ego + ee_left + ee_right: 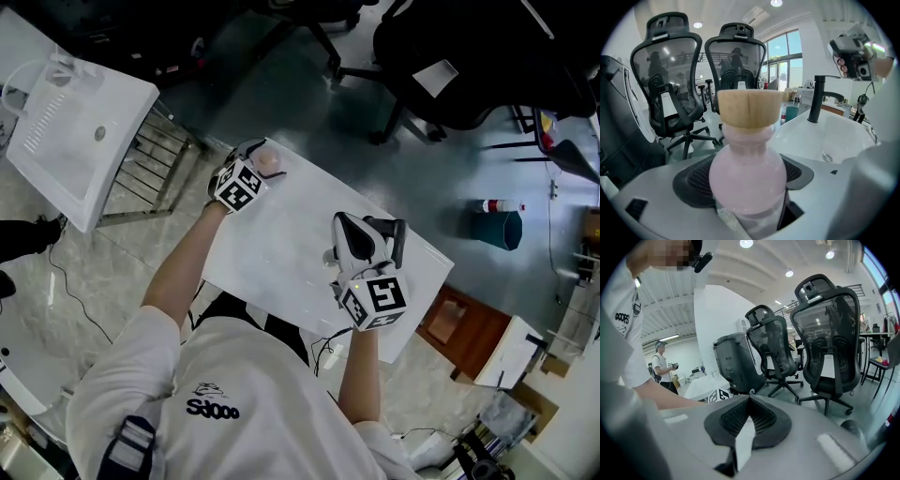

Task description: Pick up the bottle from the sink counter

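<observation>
A pink bottle [746, 173] with a light wooden cap [749, 108] stands upright between the jaws of my left gripper [749, 185], which is shut on its round body. In the head view the bottle [270, 162] and the left gripper [255, 167] are at the far left corner of the white sink counter [272, 253]. Its base is hidden, so I cannot tell if it touches the counter. My right gripper [347, 230] hovers over the counter's right part, beside the black faucet [394, 236]. Its jaws [749, 411] are shut with nothing in them.
The basin [834, 136] and black faucet [819, 99] lie right of the bottle. Black office chairs [675, 79] stand beyond the counter. A second white sink unit [75, 131] on a metal rack sits far left; a teal bin [497, 230] and a wooden cabinet [464, 333] are at right.
</observation>
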